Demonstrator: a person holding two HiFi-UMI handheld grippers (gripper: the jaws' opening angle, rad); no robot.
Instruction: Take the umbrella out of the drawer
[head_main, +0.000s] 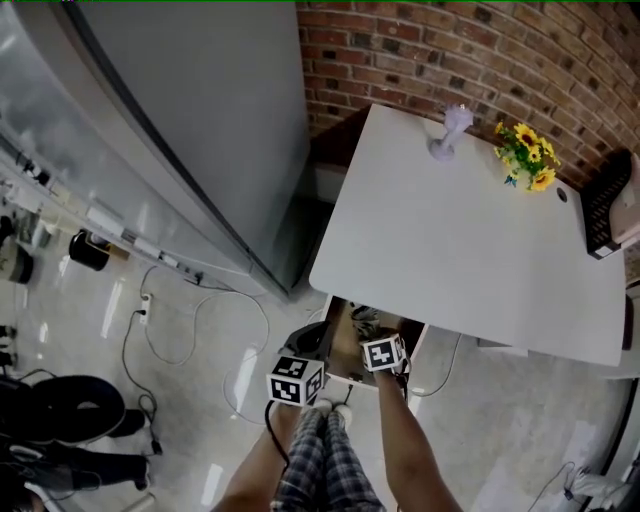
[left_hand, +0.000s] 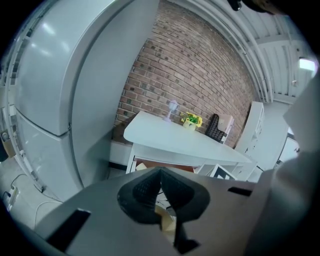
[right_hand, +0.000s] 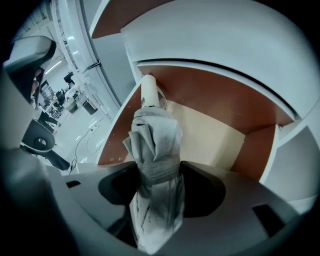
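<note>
A folded grey umbrella (right_hand: 155, 150) with a cream handle (right_hand: 148, 90) stands up between the jaws of my right gripper (right_hand: 156, 174), which is shut on its cloth. Behind it lies the open drawer (right_hand: 210, 100), with brown walls and a pale bottom. In the head view the drawer (head_main: 345, 350) is pulled out under the front edge of the white table (head_main: 470, 230), and my right gripper (head_main: 383, 352) is over it. My left gripper (head_main: 296, 380) hangs beside the drawer's left. Its dark pads meet at the tips (left_hand: 161, 172) with nothing held.
On the table's far side stand a purple vase (head_main: 450, 135), yellow flowers (head_main: 527, 155) and a black rack (head_main: 605, 205). A large grey panel (head_main: 200, 120) rises left of the table. Cables (head_main: 170, 330) and a black bag (head_main: 70, 410) lie on the floor.
</note>
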